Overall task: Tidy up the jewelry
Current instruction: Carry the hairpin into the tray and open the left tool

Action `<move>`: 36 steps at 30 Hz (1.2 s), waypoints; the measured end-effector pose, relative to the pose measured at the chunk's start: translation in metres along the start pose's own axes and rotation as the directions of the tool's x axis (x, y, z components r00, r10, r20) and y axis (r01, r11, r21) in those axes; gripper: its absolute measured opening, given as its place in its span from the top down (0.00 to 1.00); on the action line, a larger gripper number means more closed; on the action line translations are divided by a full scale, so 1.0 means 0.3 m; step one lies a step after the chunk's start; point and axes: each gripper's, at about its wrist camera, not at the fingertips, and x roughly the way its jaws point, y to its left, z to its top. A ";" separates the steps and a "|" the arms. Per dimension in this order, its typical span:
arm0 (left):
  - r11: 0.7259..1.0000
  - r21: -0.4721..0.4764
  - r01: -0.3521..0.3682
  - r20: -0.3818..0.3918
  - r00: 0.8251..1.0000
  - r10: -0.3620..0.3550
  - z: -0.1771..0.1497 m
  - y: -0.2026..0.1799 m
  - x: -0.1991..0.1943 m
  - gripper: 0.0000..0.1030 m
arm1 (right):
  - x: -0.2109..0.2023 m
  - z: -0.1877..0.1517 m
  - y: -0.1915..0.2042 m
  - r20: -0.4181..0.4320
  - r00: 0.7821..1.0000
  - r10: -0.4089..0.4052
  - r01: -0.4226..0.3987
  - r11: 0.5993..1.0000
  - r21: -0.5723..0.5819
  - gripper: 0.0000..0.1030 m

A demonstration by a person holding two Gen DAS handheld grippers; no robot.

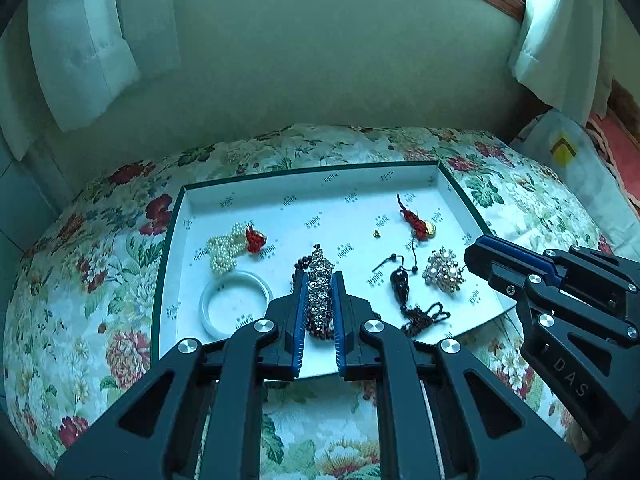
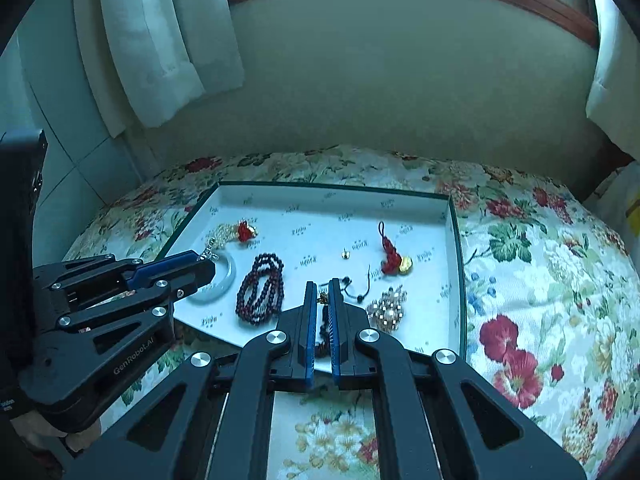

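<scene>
The left gripper (image 1: 319,280) pinches a sparkly, silver-stoned bracelet (image 1: 320,280) between its blue pads, above a coil of dark red beads (image 2: 261,288) lying in the tray. The right gripper (image 2: 323,292) is pressed together on something small and dark with a gold bit; what exactly it is I cannot tell.

The shallow white tray (image 1: 280,200), green-edged and printed with small marks, lies on a flowered bedspread (image 1: 80,280). In it sit a white bangle (image 1: 236,304) at the near left, a cluster of pearls with a red knot (image 1: 236,244) behind it, a red tassel with a gold charm (image 1: 416,220) toward the far right, a tiny gold piece (image 1: 376,233), a dark pendant on a black cord (image 1: 400,284), and a pearl-and-gold brooch (image 1: 444,270) just beside the right gripper's tip.

Pale curtains (image 2: 152,40) hang against the wall behind the bed.
</scene>
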 end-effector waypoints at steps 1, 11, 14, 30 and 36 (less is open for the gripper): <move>1.000 0.002 -0.005 0.004 1.000 0.005 0.016 0.004 0.011 0.89 | 0.015 0.017 -0.001 0.002 1.000 -0.001 0.001 1.000 -0.002 0.95; 0.999 0.000 -0.044 -0.021 0.999 0.044 0.135 0.035 0.177 0.89 | 0.197 0.120 -0.009 -0.024 1.000 -0.018 0.018 1.000 -0.013 0.95; 0.999 -0.008 -0.053 -0.045 0.998 0.053 0.157 0.045 0.239 0.89 | 0.253 0.133 -0.019 -0.039 0.999 -0.027 0.027 1.000 -0.013 0.95; 0.993 -0.032 -0.116 -0.167 0.980 0.109 0.175 0.108 0.468 0.89 | 0.470 0.177 -0.069 -0.131 0.990 -0.059 0.059 0.998 -0.008 0.95; 0.992 -0.023 -0.122 -0.172 0.978 0.116 0.172 0.119 0.486 0.89 | 0.499 0.176 -0.072 -0.158 0.986 -0.056 0.057 0.998 0.000 0.95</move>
